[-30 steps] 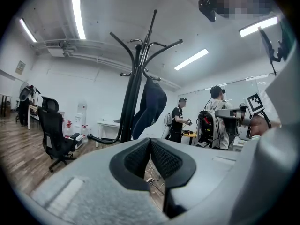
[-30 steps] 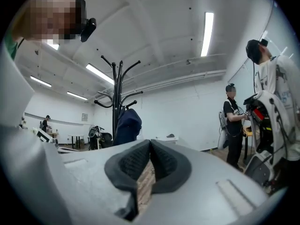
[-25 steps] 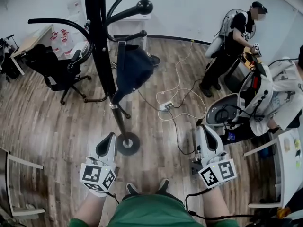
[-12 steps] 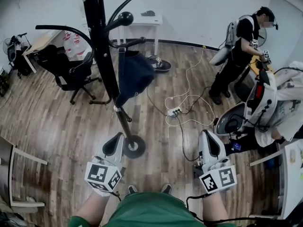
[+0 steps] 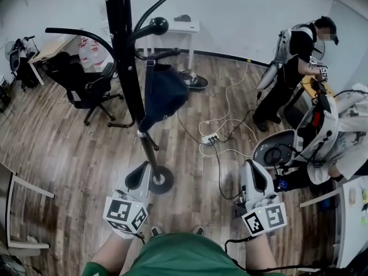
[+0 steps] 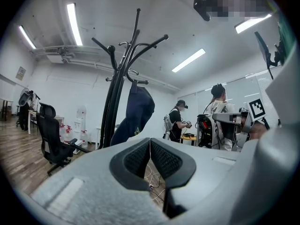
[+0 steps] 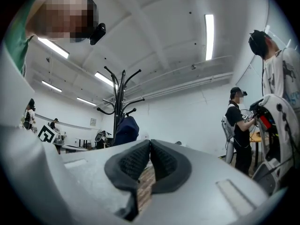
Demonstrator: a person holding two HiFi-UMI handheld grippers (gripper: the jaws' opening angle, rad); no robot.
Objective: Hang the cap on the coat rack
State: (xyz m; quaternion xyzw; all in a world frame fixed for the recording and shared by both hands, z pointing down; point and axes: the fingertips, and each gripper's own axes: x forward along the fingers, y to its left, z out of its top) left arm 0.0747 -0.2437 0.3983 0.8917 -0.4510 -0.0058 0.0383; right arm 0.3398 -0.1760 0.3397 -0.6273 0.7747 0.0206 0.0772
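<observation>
left gripper (image 5: 140, 169) (image 6: 150, 142): jaws closed pad against pad, nothing between them; held low in front of the body, tips just beside the round foot of the rack.
right gripper (image 5: 253, 165) (image 7: 150, 144): jaws closed too, empty; held level with the other gripper, well apart from the rack, over bare floor.
cap (image 5: 164, 94) (image 6: 137, 111) (image 7: 125, 130): dark navy, hanging from a short lower arm of the coat rack, crown drooping close beside the pole; clear of both grippers.
coat rack (image 5: 129, 68) (image 6: 112, 107) (image 7: 121, 97): black, upright, with curved arms ending in knobs; disc-shaped base on the floor.
floor (image 5: 57, 148): wood planks.
power strip (image 5: 210, 138): white, lying right of the rack among loose white and black cables.
office chair (image 5: 77, 82): black, left of the rack and farther back.
table (image 5: 172, 26): small, white, against the far wall behind the rack.
person (image 5: 293, 56): in dark clothes, standing at the far right near the wall.
</observation>
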